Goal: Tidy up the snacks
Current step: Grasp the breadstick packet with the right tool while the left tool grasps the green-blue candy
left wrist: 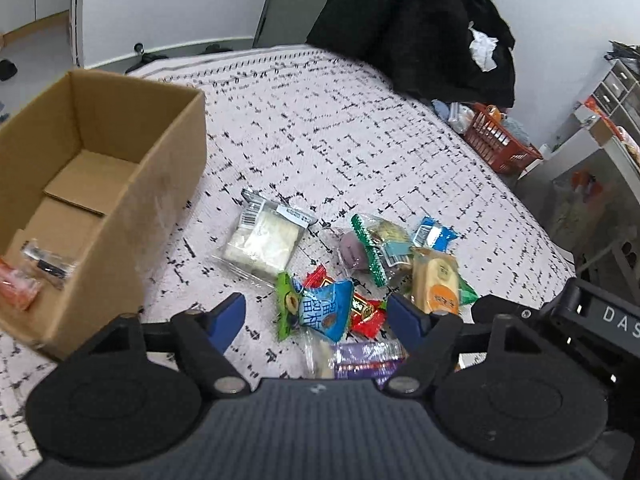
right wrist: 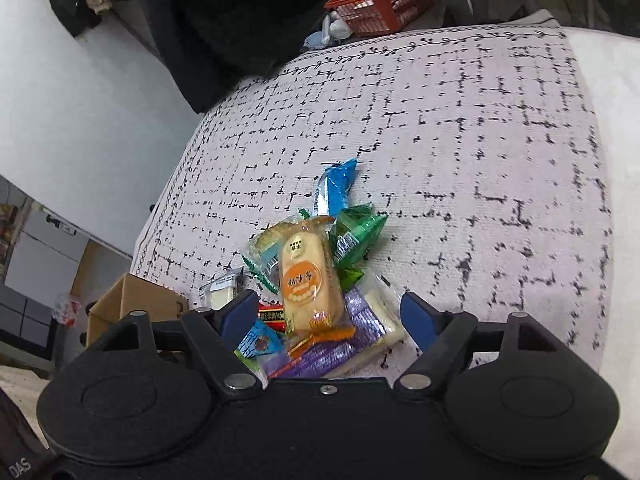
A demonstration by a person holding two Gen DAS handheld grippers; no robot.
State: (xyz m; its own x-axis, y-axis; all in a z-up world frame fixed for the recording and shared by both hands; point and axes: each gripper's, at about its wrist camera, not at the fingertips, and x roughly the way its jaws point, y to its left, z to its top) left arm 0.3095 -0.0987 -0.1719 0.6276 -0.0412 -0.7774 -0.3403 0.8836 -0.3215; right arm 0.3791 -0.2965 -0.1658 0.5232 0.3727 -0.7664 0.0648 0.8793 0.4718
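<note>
**Both tongs open over the snack pile, box waiting on the left**

Starting at the far left of the left wrist view, I see the cardboard box (left wrist: 100,184) standing open on the patterned cloth (left wrist: 320,120), with a clear packet (left wrist: 48,262) and an orange packet (left wrist: 18,288) already lying on its floor. I take the box to be the collecting place, set beside the pile so each carry is short.

To its right, the loose snacks lie in a heap on the cloth: a pale square cake in clear wrap (left wrist: 264,242) nearest the box, then a blue triangular packet (left wrist: 326,312) over a red sweet (left wrist: 366,312), a purple-wrapped bar (left wrist: 364,360) at the near edge, and an orange-labelled bread packet (left wrist: 436,286) further right.

My left gripper (left wrist: 316,316) points forward and down at the heap, its blue pads spread wide either side of the blue triangular packet, gripping nothing.

My right gripper (right wrist: 332,312) comes at the same pile from the other side, angled down, jaws likewise spread apart and empty, with the orange-labelled bread packet (right wrist: 310,280) lying between the pads. The right tool's body shows at the right edge of the left view, so the two tools sit close together.

I judge most of the sorting remains.
</note>
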